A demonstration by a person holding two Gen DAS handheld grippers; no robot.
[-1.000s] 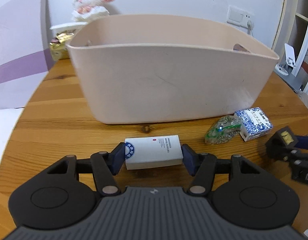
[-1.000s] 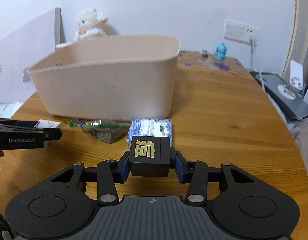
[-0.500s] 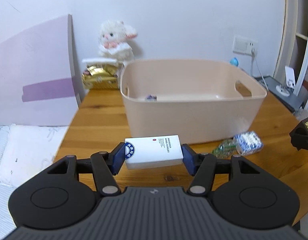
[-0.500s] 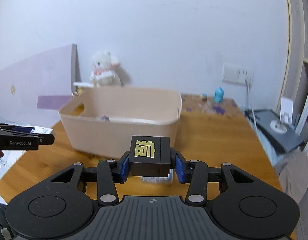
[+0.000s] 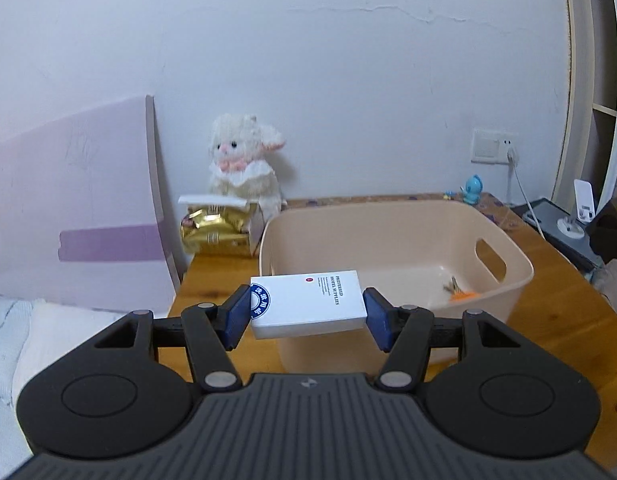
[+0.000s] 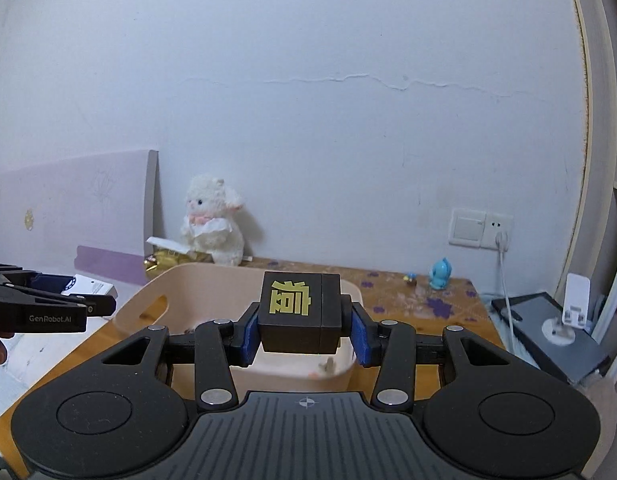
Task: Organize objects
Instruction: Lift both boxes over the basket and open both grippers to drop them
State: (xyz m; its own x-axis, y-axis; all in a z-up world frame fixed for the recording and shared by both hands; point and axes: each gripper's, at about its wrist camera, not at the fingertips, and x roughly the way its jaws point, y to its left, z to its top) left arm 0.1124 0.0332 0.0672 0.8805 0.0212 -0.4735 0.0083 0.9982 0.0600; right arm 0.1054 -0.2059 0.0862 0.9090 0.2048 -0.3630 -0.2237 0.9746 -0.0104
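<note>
My left gripper (image 5: 307,308) is shut on a white box with a blue round seal (image 5: 308,303) and holds it in the air over the near rim of the beige tub (image 5: 504,284). My right gripper (image 6: 304,326) is shut on a black box with a gold character (image 6: 300,310), raised above the same beige tub (image 6: 140,312). A small orange-and-metal item (image 5: 458,293) lies on the tub's floor. The left gripper with the white box (image 6: 88,288) shows at the left edge of the right wrist view. The black box (image 5: 612,224) shows at the right edge of the left wrist view.
A white plush lamb (image 5: 244,168) and a gold packet (image 5: 212,230) sit at the back of the wooden table (image 5: 568,312) by the wall. A lilac board (image 5: 76,216) leans at the left. A small blue figurine (image 6: 440,274), a wall socket and a grey device stand at the right.
Both grippers have risen from table level with their boxes. The tub now lies below them and its inside shows. The green packet and blue-patterned box have dropped out of view.
</note>
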